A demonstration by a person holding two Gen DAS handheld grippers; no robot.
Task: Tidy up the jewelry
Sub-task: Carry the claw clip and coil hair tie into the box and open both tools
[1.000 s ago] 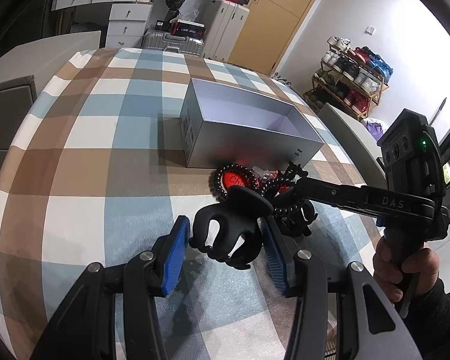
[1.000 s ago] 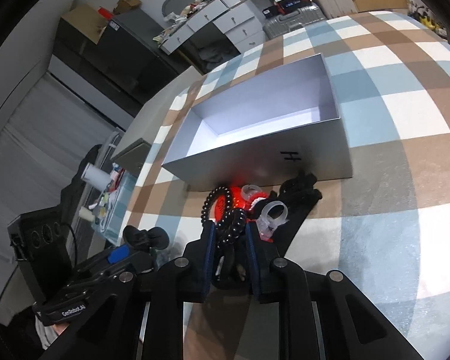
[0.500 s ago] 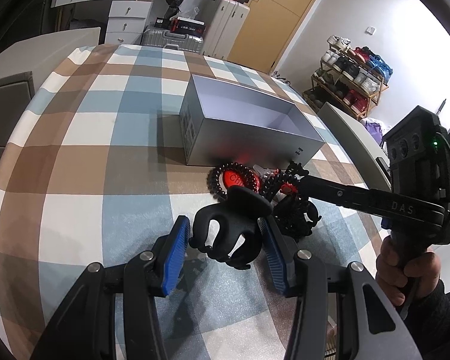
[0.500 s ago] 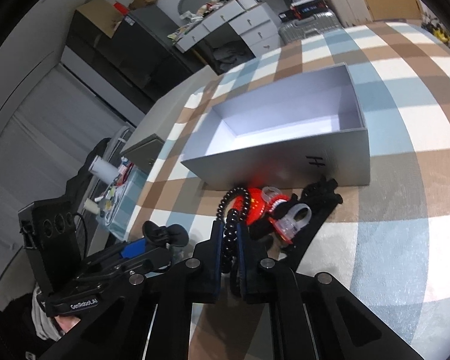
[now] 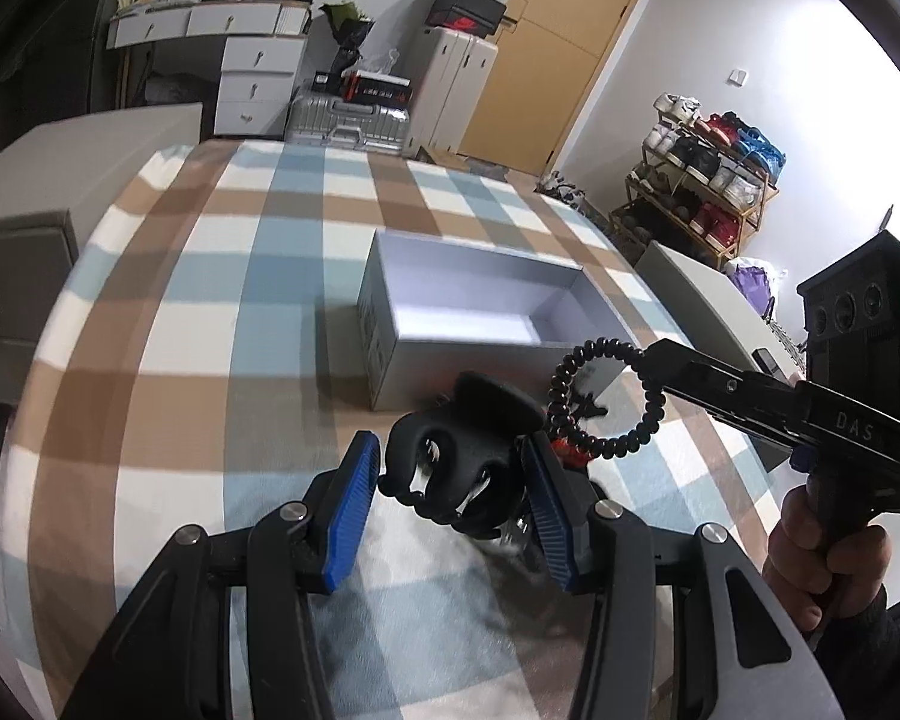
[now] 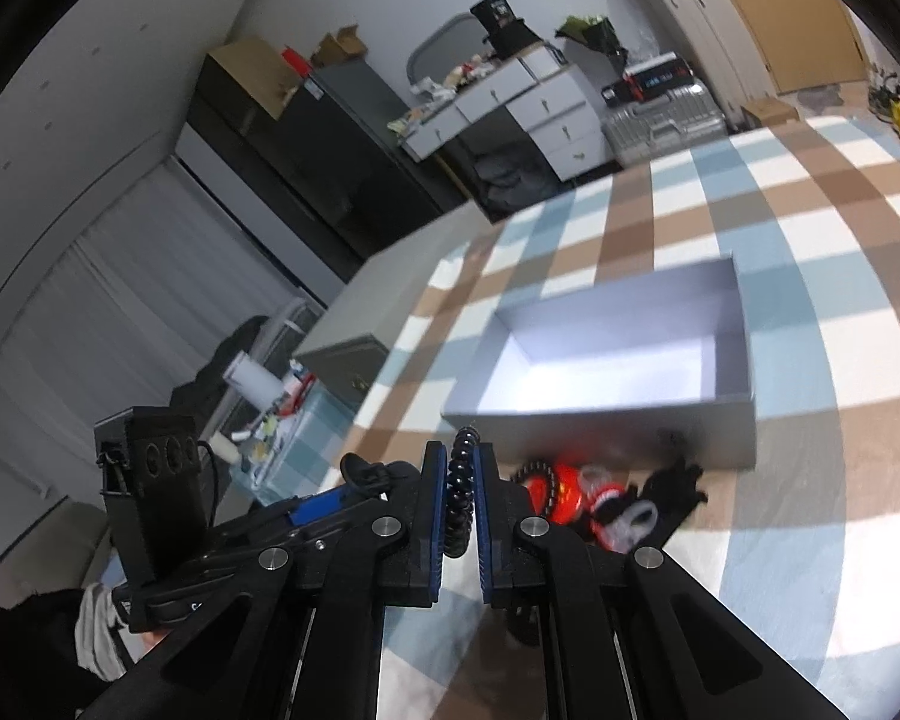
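**Both tongs loaded, box ahead**

Right tongs (image 6: 462, 495) clenched on black beaded bracelet (image 5: 606, 402), which hangs clear above the checked-cloth bench (image 5: 210, 360). Left tongs (image 5: 450, 492) grasp black plastic claw hair clip (image 5: 456, 462). Open grey cardboard box (image 6: 618, 414) looks empty (presumably the destination).

We are in a lived-in home room. At upper right of the left wrist view a wooden shoe rack (image 5: 705, 180) holds many sneakers beside a tan wooden door (image 5: 561, 42). At top centre stand a silver hard-shell suitcase (image 5: 348, 127) and white chest of drawers (image 5: 258, 84) piled with clutter. The table (image 5: 168, 324) wears a brown, blue and white checked cloth.
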